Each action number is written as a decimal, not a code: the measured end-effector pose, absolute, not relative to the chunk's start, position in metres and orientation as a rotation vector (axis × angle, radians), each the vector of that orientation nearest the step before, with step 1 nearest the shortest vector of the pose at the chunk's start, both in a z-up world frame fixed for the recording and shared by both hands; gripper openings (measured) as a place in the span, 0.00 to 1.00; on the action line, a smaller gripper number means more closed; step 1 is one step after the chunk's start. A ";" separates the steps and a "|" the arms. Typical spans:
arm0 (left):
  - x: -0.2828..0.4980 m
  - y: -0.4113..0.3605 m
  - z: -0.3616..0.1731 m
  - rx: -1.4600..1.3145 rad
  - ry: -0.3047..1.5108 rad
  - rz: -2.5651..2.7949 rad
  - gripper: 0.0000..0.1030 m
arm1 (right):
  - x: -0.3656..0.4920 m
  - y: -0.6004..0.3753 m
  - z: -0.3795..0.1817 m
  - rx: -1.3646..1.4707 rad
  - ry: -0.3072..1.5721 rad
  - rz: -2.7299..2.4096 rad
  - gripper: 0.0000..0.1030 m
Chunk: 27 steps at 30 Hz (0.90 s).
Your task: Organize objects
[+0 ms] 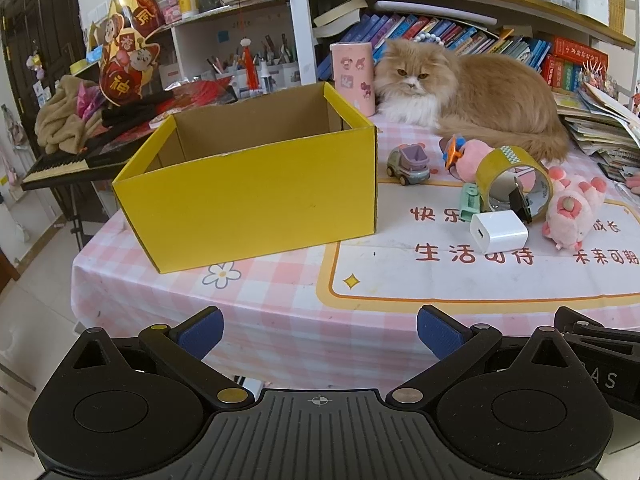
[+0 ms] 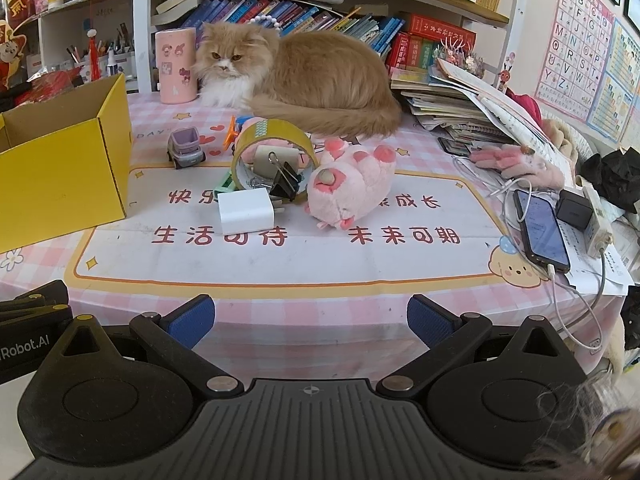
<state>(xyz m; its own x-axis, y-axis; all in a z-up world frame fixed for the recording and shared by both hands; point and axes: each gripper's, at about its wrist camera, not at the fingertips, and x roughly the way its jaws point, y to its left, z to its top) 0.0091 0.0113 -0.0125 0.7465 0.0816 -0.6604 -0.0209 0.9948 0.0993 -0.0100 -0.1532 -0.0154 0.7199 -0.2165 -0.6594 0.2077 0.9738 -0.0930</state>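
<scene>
An open, empty yellow cardboard box (image 1: 248, 188) (image 2: 60, 168) stands at the table's left. Right of it lies a cluster: a white charger (image 1: 499, 233) (image 2: 246, 210), a roll of yellow tape (image 1: 514, 172) (image 2: 272, 136) standing on edge, a black binder clip (image 2: 285, 185), a pink plush toy (image 1: 570, 210) (image 2: 352, 184), a small toy truck (image 1: 409, 165) (image 2: 185, 148) and a green item (image 1: 469, 200). My left gripper (image 1: 320, 334) and right gripper (image 2: 310, 320) are both open and empty, held short of the table's front edge.
An orange cat (image 1: 472, 96) (image 2: 304, 72) lies at the back behind the cluster, next to a pink canister (image 1: 354, 76). Stacked books (image 2: 460, 108), a phone (image 2: 542, 230) with cables and an adapter sit at the right. A keyboard (image 1: 60, 166) stands left of the table.
</scene>
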 end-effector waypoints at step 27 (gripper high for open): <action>0.025 0.009 -0.021 0.032 0.799 -0.022 1.00 | -0.003 -0.163 -0.022 0.013 0.779 -0.254 1.00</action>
<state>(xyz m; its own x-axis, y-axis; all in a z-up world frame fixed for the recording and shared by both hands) 0.0254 0.0091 -0.0213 0.6976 -0.0074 -0.7165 0.0315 0.9993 0.0204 -0.0030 -0.1634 -0.0216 0.6825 -0.2219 -0.6964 0.2317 0.9693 -0.0819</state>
